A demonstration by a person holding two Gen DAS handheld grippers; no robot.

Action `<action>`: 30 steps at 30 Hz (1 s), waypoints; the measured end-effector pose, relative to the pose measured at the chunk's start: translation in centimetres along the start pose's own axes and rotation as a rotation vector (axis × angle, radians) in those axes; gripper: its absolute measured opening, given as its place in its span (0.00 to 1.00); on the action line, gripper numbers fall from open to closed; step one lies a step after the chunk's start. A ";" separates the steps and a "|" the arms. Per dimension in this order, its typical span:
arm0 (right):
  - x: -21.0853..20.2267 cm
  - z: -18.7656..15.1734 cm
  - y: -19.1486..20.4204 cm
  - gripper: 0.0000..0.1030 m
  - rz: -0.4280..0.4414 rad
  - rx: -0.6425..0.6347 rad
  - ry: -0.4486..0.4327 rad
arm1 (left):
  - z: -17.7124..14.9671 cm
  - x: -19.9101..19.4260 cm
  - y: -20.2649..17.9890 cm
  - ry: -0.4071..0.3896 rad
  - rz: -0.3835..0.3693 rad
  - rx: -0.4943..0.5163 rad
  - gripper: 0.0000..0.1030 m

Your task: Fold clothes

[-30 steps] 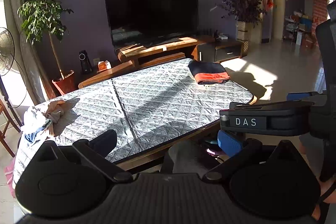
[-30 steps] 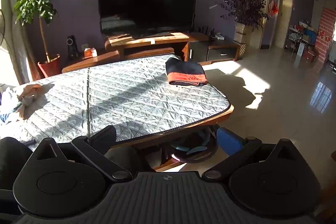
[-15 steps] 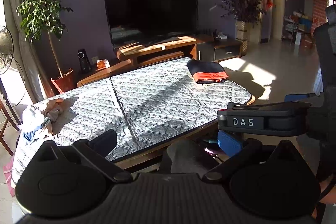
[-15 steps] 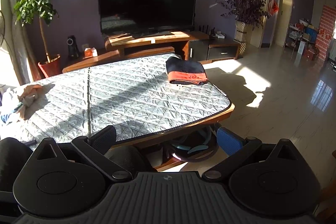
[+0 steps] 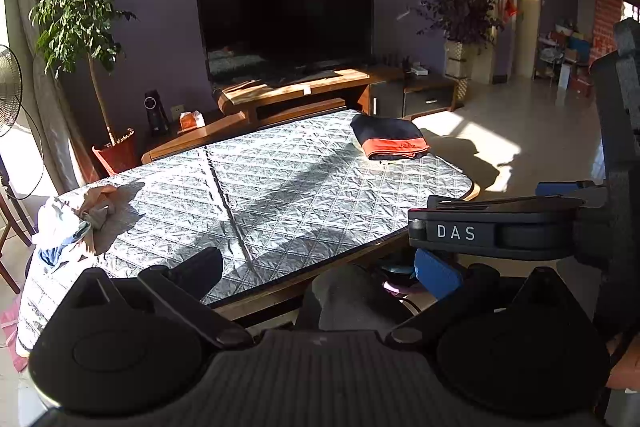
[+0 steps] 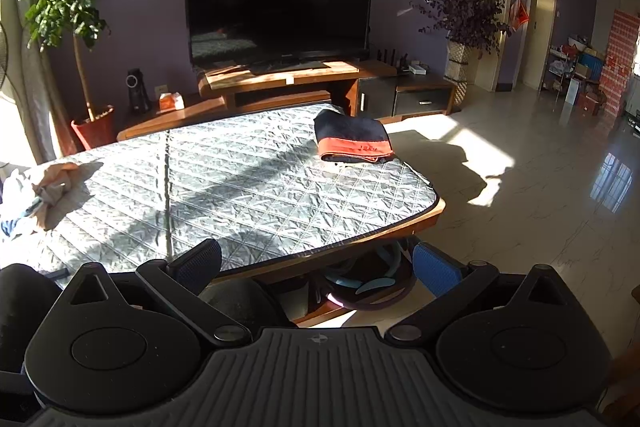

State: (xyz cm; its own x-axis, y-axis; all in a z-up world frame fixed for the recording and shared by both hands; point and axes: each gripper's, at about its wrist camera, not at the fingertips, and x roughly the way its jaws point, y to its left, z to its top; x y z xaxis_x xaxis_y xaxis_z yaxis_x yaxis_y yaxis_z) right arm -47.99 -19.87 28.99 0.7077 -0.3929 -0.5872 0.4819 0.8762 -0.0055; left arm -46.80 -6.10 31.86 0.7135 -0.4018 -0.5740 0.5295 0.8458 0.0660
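Quilted table [image 5: 280, 195] carrying a crumpled clothes pile [image 5: 72, 223] at its left edge, nearer the left gripper [image 5: 320, 269].
Both grippers, including the right gripper [image 6: 316, 263], are hovering off the near edge, spread wide, gripping nothing; a folded dark garment [image 6: 352, 141] is sitting at the far right corner.

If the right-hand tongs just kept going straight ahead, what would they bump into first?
Most likely the near edge of the quilted table, which lies just ahead of the open right tongs. Depth is hard to judge; held higher, they might skim over the cover toward the folded dark-and-orange garment.
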 end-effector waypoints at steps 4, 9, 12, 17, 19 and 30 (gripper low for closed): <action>0.1 0.0 0.1 1.00 -0.001 -0.003 0.002 | 0.0 0.1 -0.1 0.002 0.000 0.002 0.99; 0.0 0.1 0.1 1.00 -0.003 -0.003 0.002 | 0.0 0.0 0.0 0.003 0.000 0.000 0.99; 0.0 0.0 0.1 1.00 -0.004 -0.005 0.001 | 0.0 0.1 0.0 0.004 0.001 -0.002 0.99; 0.0 0.1 -0.1 1.00 -0.004 -0.005 0.002 | 0.1 0.4 0.3 0.008 0.009 -0.014 0.99; 0.1 0.1 -0.1 1.00 -0.004 -0.005 0.003 | 0.1 0.5 0.5 0.010 0.012 -0.023 0.99; 0.0 0.1 -0.1 1.00 -0.005 -0.007 0.005 | -0.5 0.9 0.7 0.026 0.043 -0.013 0.99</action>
State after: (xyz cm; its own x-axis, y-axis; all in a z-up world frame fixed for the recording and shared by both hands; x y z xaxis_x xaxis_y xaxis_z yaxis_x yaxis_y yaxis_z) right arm -47.96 -19.99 29.07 0.7027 -0.3958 -0.5912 0.4815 0.8763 -0.0143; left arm -46.03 -5.71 31.00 0.7229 -0.3559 -0.5922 0.4925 0.8666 0.0804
